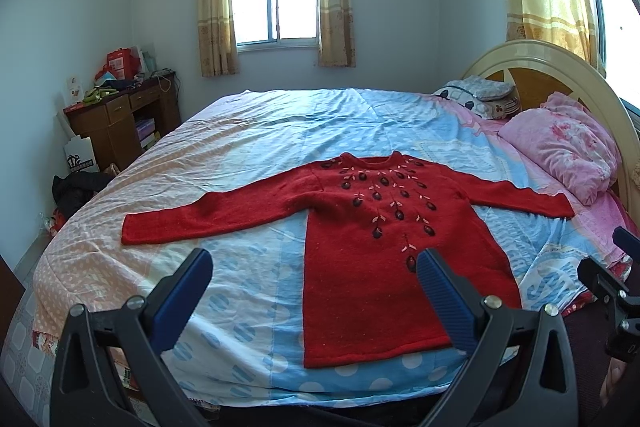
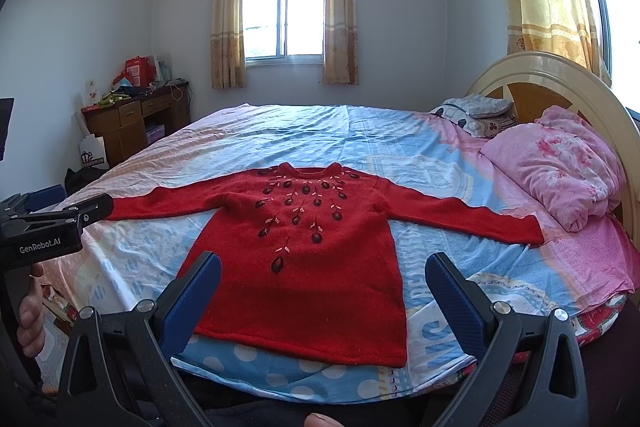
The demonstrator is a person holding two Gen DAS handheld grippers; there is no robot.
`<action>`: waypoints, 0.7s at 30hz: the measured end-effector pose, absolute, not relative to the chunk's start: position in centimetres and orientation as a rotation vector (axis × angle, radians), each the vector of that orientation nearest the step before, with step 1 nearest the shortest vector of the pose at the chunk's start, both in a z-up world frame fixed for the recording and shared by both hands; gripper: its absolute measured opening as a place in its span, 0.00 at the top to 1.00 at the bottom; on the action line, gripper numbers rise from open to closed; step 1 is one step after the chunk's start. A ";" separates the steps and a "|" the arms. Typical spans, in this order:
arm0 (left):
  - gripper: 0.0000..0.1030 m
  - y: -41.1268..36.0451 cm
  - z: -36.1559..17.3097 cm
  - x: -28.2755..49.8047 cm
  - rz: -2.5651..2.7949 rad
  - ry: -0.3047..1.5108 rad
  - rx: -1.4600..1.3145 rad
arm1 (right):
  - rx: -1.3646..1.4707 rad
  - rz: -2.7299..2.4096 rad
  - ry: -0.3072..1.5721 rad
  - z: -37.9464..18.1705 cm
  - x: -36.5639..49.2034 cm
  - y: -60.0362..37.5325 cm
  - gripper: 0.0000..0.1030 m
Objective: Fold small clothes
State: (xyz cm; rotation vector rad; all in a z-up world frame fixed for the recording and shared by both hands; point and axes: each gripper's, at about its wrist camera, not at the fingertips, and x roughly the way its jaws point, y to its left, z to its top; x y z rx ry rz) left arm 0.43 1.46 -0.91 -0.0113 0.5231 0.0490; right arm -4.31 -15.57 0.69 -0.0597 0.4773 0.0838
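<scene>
- Left wrist view: the left gripper (image 1: 316, 291), a black-framed tong with two ribbed blue pads, is standing wide apart, released, gripping nothing and touching nothing.
- The red knitted sweater with dark embroidered flowers down its chest (image 1: 372, 259) is lying flat, front up, on the blue, white and pink patterned bedsheet (image 1: 248, 147), both sleeves spread straight out to the sides.
- The sweater is sitting beyond the tongs and below them: its body is showing behind the right-hand pad (image 1: 444, 299), and its hem is lying near the bed's front edge.
- Part of the right gripper's black frame is showing at the far right, beside the sweater's sleeve end.
- A crumpled pink floral quilt (image 1: 560, 151) is lying past that sleeve, against the cream headboard (image 1: 552, 59).
- Right wrist view: the right gripper (image 2: 324, 295) is likewise spread wide, empty, clear of the cloth.
- The sweater's body is lying between the two blue pads and beyond them, with the hem just ahead of the tongs.
- The left gripper's black body, held by a hand (image 2: 30, 311), is covering the end of the sweater's sleeve at the left.
</scene>
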 end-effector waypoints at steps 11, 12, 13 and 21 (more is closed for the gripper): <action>0.00 2.1 -1.6 0.7 0.053 0.539 -0.012 | -0.070 0.087 0.489 0.2 -3.8 -15.4 0.01; 0.00 2.1 -1.6 0.8 0.054 0.542 -0.012 | -0.071 0.086 0.490 0.1 -3.7 -15.4 0.01; 0.00 2.1 -1.6 1.0 0.054 0.545 -0.011 | -0.071 0.086 0.491 0.0 -3.6 -15.4 0.01; 0.00 1.9 -2.6 3.5 0.091 0.558 0.053 | -0.044 0.082 0.516 -1.2 -1.4 -17.0 0.01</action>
